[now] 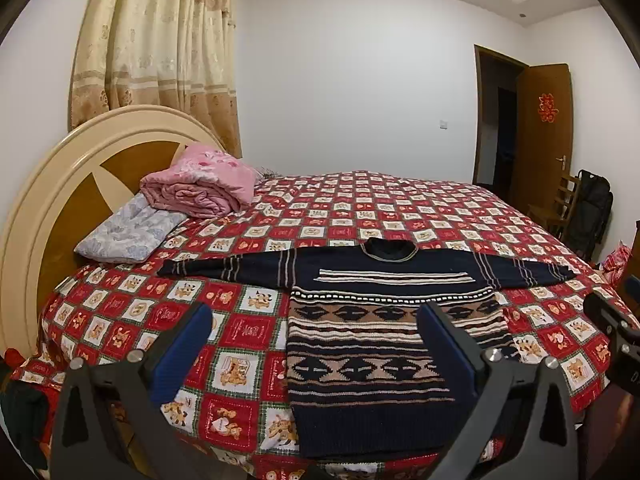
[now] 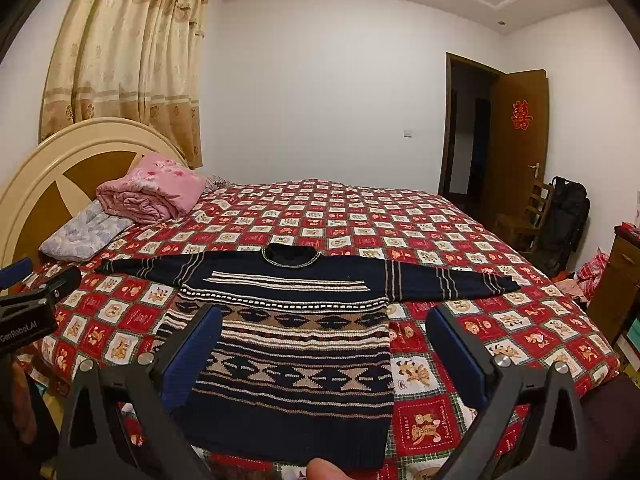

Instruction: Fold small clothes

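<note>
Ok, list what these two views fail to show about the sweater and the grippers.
- Sweater hem: in the left wrist view, partly behind the left gripper frame.
- Sweater's left edge: in the right wrist view, behind the right gripper finger.
- Sweater's underside: against the bedspread, both views.
- Left gripper, in the right wrist view: cut off by the left edge.

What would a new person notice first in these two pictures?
First the dark patterned sweater, lying flat on the red checked bedspread with both sleeves spread out, collar away from the cameras. Next the open left gripper and right gripper, both above its hem. Behind, a pink quilt sits rolled by the headboard.
</note>
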